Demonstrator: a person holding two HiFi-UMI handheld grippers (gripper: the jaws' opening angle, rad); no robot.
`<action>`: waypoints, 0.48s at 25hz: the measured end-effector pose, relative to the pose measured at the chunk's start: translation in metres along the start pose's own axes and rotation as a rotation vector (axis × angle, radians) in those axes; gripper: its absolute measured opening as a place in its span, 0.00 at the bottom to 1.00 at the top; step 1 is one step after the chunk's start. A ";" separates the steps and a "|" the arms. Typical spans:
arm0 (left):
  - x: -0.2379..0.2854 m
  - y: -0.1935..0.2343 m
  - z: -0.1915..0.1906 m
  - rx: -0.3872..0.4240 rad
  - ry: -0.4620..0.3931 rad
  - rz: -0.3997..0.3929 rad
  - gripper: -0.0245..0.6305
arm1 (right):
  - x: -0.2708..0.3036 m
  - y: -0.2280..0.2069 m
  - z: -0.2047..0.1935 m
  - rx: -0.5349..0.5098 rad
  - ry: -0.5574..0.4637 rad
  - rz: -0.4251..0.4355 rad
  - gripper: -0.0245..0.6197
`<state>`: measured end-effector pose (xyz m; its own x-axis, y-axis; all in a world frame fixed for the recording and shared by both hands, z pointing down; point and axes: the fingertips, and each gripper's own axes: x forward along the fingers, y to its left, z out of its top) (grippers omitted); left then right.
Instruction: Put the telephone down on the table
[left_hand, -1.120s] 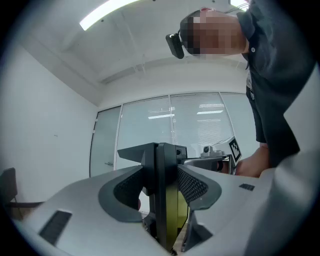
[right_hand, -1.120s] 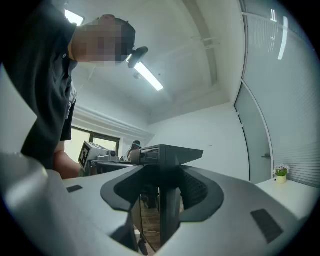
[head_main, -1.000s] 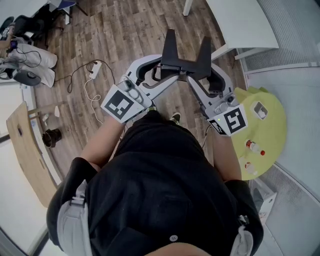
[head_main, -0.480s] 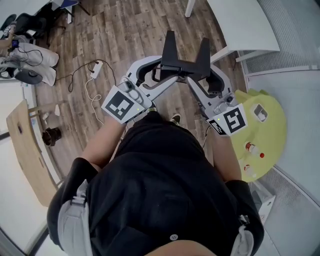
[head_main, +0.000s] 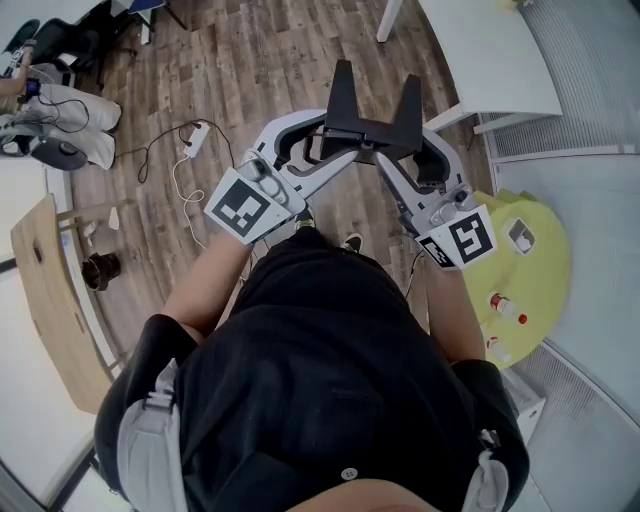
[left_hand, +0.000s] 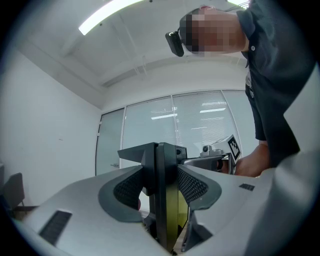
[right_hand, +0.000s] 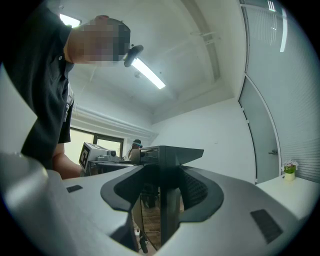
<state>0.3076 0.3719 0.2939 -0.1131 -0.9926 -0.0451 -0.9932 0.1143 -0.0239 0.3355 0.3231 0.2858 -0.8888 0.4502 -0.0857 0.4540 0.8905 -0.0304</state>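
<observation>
The telephone (head_main: 368, 125) is a black U-shaped piece with two prongs pointing away from me, held in the air above the wooden floor. My left gripper (head_main: 318, 145) is shut on its left end and my right gripper (head_main: 412, 160) is shut on its right end. In the left gripper view the jaws (left_hand: 161, 187) press on a thin black edge of the telephone (left_hand: 162, 160). In the right gripper view the jaws (right_hand: 162, 192) clamp the telephone's (right_hand: 170, 155) other end. Each gripper's marker cube shows in the other's view.
A white table (head_main: 490, 50) stands ahead to the right. A round yellow-green table (head_main: 540, 260) with a red-capped bottle (head_main: 503, 305) sits at my right. A power strip with cable (head_main: 190, 140) lies on the floor at the left, beside a wooden board (head_main: 50, 300).
Both grippers carry the telephone along together with the same grip. The white table and the floor have slid slightly toward me in the head view.
</observation>
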 end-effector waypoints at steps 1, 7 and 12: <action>-0.002 0.003 0.001 0.002 -0.003 0.001 0.37 | 0.003 0.001 0.000 -0.002 0.000 0.001 0.39; -0.025 0.027 0.004 -0.007 -0.019 0.002 0.37 | 0.034 0.014 0.000 -0.009 0.007 0.003 0.39; -0.052 0.055 0.009 -0.023 -0.034 0.000 0.37 | 0.070 0.030 0.003 -0.016 0.017 -0.002 0.39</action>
<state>0.2589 0.4299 0.2856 -0.1129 -0.9905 -0.0789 -0.9936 0.1133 -0.0006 0.2869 0.3812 0.2757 -0.8907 0.4493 -0.0686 0.4512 0.8923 -0.0148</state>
